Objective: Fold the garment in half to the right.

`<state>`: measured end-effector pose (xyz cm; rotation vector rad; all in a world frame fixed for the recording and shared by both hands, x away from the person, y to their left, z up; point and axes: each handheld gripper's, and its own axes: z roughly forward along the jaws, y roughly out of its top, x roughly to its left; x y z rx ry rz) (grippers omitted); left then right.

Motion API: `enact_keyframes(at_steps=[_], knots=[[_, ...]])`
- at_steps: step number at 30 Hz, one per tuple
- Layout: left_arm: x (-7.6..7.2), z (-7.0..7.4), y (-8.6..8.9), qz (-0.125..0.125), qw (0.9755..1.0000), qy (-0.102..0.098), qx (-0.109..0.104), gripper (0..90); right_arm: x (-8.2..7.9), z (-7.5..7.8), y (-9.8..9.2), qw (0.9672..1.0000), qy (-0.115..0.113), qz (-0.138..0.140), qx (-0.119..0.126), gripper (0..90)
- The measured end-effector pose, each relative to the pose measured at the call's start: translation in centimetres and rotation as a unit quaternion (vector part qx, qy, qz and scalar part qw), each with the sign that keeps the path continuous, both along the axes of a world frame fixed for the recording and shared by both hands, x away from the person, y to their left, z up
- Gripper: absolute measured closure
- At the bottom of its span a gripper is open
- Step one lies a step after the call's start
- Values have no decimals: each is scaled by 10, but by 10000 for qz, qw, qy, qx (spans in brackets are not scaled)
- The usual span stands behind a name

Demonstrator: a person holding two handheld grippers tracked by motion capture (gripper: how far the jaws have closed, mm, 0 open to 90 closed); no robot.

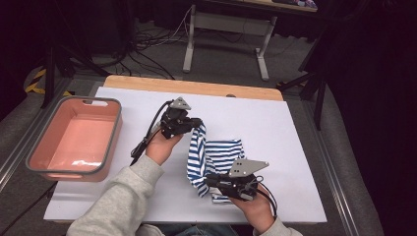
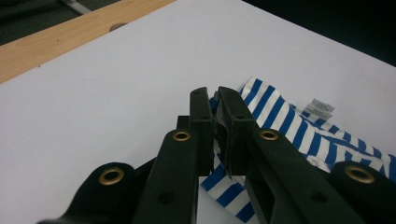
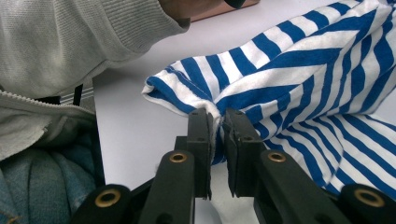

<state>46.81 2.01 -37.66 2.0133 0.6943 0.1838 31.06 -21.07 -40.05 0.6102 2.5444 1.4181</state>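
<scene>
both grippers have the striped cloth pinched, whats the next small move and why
Probably draw the left gripper and right gripper apart to stretch the striped cloth. Both jaws are shut on its edges, yet it hangs bunched and twisted between them above the white table.

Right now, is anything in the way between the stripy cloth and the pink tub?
Nothing on the table blocks it. Both grippers, left gripper and right gripper, pinch the striped cloth; only bare white tabletop and the person's left forearm lie toward the pink tub.

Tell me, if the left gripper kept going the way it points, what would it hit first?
Likely nothing soon. The left gripper, shut on the striped cloth, points across the bare white sheet. Beyond that lies the table's wooden edge; depth is hard to judge.
</scene>
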Motion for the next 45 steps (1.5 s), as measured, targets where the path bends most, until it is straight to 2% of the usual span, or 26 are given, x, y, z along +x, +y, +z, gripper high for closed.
enact_keyframes(at_steps=[7, 10, 17, 24, 37, 45], knots=[[1, 0, -22, -136, 9999, -31, 17, 845, -3, 0, -16, 9999, 45, -121, 44, 813], [3, -1, -26, -189, 9998, -7, 36, 844, -4, -1, -20, 9998, 81, -172, 70, 813], [7, -8, -46, -323, 9994, 39, 88, 842, -8, -3, -34, 9990, 153, -400, 101, 813], [11, -19, -62, -325, 9993, 85, 156, 842, -6, -8, -47, 9979, 312, -540, 153, 813], [15, -35, -78, -343, 9989, 251, 215, 841, 1, -20, -62, 9959, 635, -613, 182, 812], [13, -39, -86, -460, 9982, 319, 202, 837, -2, -23, -67, 9958, 683, -591, 144, 798]])
